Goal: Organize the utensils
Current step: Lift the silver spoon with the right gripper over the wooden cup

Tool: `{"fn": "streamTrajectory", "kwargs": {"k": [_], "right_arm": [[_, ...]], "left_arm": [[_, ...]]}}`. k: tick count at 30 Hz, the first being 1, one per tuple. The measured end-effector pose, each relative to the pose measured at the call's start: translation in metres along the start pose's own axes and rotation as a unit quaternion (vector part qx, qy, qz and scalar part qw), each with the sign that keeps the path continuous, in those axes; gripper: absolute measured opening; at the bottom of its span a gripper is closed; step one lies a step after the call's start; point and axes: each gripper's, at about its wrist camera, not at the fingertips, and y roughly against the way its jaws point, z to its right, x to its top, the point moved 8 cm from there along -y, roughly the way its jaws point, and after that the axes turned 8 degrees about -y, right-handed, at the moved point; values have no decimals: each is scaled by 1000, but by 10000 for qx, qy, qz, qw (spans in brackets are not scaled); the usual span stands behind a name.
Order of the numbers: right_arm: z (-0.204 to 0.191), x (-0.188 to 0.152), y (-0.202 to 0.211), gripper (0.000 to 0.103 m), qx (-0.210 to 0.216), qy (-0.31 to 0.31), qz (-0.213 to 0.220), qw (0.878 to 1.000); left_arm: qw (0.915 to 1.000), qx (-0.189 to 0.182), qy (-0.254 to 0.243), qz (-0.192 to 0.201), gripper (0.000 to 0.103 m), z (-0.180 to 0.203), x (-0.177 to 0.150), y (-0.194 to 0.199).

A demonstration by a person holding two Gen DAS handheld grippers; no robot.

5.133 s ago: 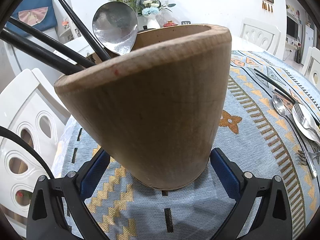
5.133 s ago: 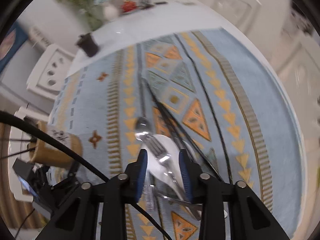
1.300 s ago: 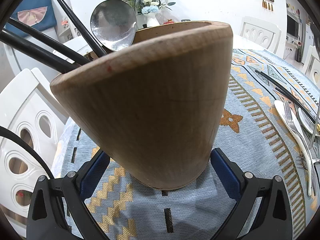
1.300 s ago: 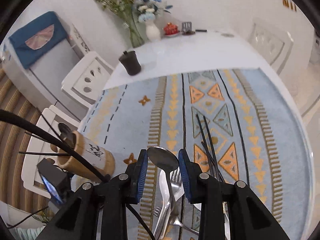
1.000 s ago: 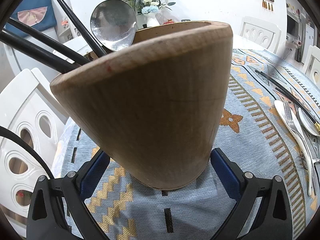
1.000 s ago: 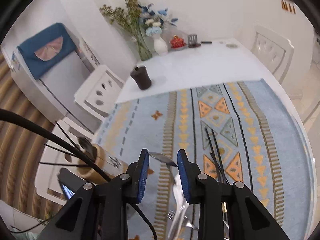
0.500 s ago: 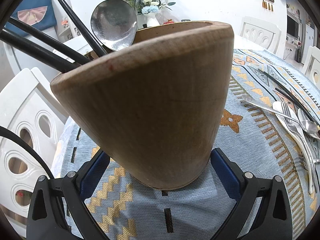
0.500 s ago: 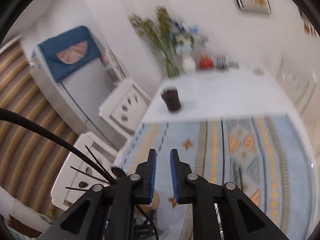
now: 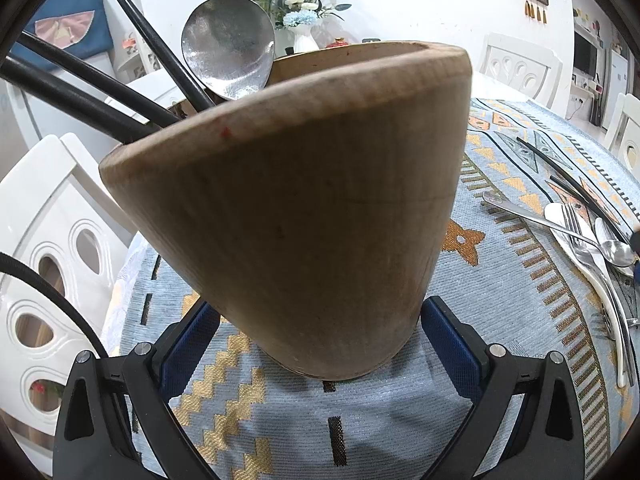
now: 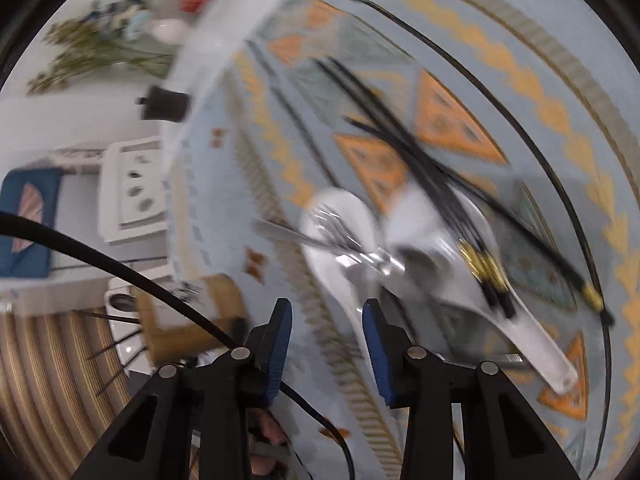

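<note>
Here, left gripper [image 9: 320, 344]: clamping the tilted brown wooden utensil holder [image 9: 304, 208];
Right gripper [image 10: 327, 344]: jaws parted, just been closing slightly, gripping nothing;
Steel spoon [image 9: 560, 228]: lying right of the holder, across the white ceramic spoon [image 10: 420, 280] on the blue patterned tablecloth [image 9: 500, 304].

Bright, even indoor light fills both round fisheye views, edges bent and ringed in black; the left wrist view is sharp with soft shadow under the wooden holder [image 9: 304, 208], while the right wrist view smears with motion blur.
</note>
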Motion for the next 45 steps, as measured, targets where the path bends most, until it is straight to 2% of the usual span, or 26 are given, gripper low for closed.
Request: {"fn": "streamTrajectory", "kwargs": {"k": [4,7,11,14,16,20,24,28,31,37,45], "right_arm": [[23,0,-8,35,-145,-378,92,9991],[34,9,-6,35,-113,-556,346,9978],[42,23,-7,35,390,-961,483,9934],[39,36,-9,31,972,-1382,657,9834],[36,45,-9,29,1065,-1421,801,9808],[15,54,-18,14,886,-1111,850,9862],[4,51,-19,13,486,-569,966,9925],[8,55,-19,11,511,-510,980,9926],[2,54,-7,7,484,-445,1185,9908],[-27,51,38,5,825,-171,1503,9850],[-105,35,100,5,1378,672,1729,9729]], "left_arm": [[10000,-1,-12,-25,101,0,0,-1],[10000,1,-15,-27,101,0,0,-1],[10000,2,-18,-34,101,0,1,-1],[10000,7,-29,-45,101,0,2,-2],[10000,1,-28,-53,101,0,1,-2],[10000,-4,-31,-61,101,0,1,-4],[10000,-5,-29,-63,101,0,1,-5],[10000,-3,-32,-63,101,-1,1,-5],[10000,-8,-27,-66,101,0,1,-5],[10000,1,-34,-60,101,0,1,-5],[10000,4,-36,-60,101,0,1,-5]]}}
